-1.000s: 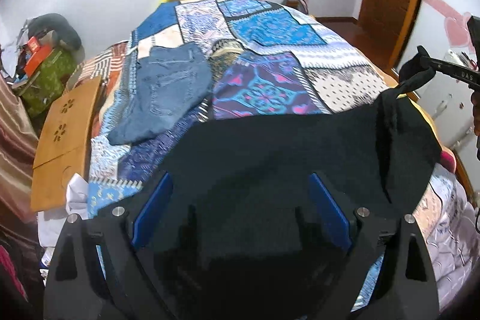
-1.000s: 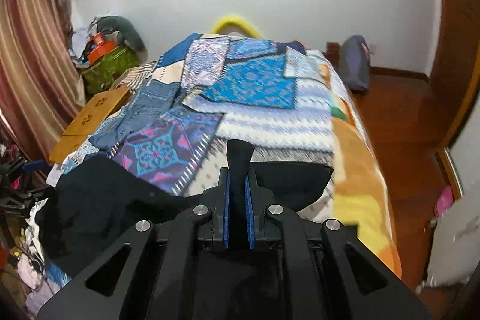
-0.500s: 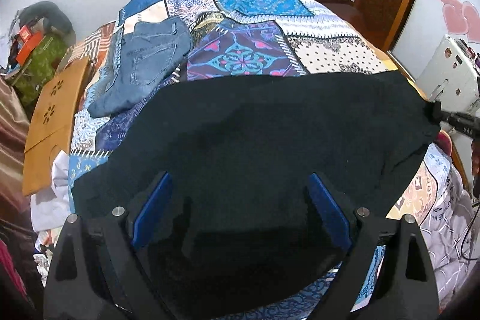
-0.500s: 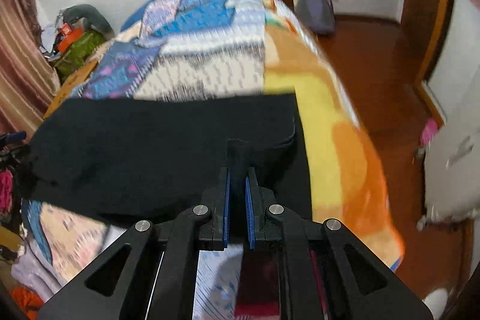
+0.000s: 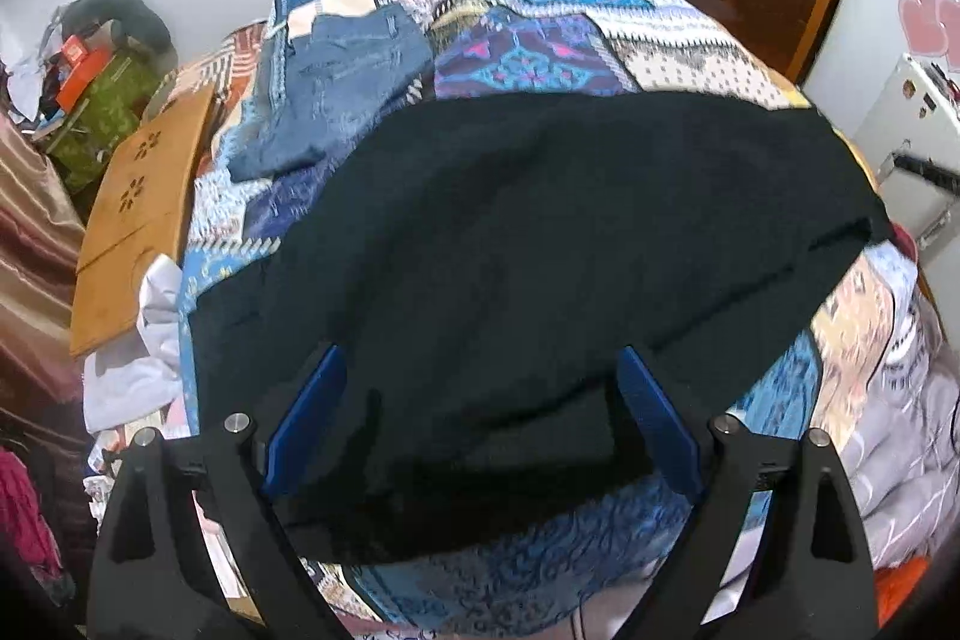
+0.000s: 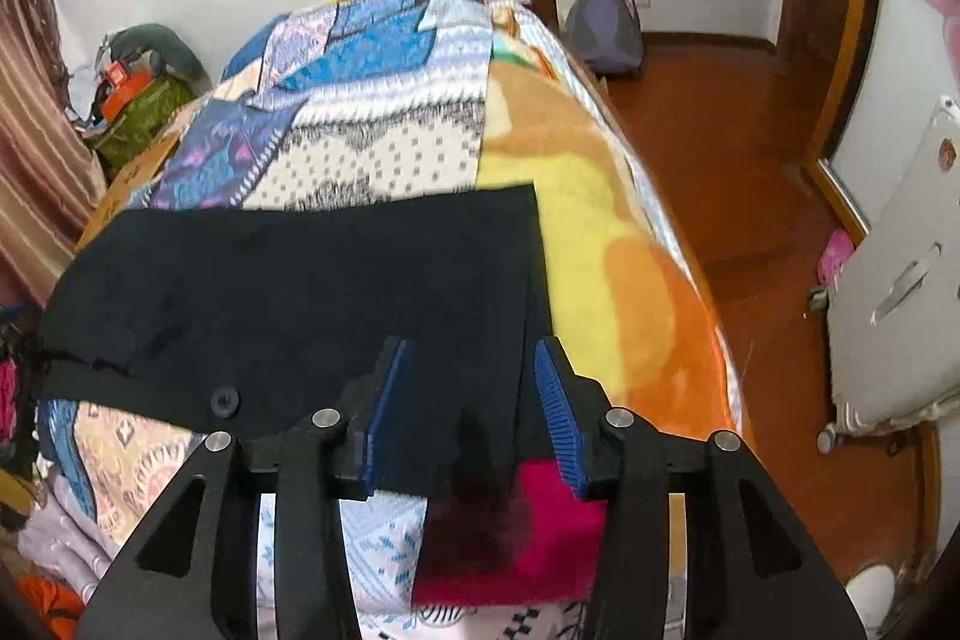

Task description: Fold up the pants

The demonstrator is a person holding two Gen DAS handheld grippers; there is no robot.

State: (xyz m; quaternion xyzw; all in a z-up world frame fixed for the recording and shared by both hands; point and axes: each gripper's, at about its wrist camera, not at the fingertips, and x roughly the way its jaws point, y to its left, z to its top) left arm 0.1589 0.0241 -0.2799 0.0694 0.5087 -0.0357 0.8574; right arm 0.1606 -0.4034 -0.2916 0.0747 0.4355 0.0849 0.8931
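Observation:
Black pants (image 5: 540, 250) lie spread flat across the near end of the bed on a patchwork blanket (image 5: 528, 10). My left gripper (image 5: 480, 412) is open, its blue pads wide apart above the near edge of the pants. In the right wrist view the pants (image 6: 300, 292) lie flat with a button near their front edge. My right gripper (image 6: 468, 400) is open over the pants' right end and holds nothing.
Folded blue jeans (image 5: 342, 82) lie on the bed's far left. A wooden lap table (image 5: 144, 196) leans at the left side. A pink cloth (image 6: 540, 538) lies under the right gripper. A white appliance (image 6: 900, 292) and wooden floor (image 6: 720, 148) are to the right.
My right gripper has opened and let go of the pants, which now lie flat on the bed. My left gripper stayed open above the pants.

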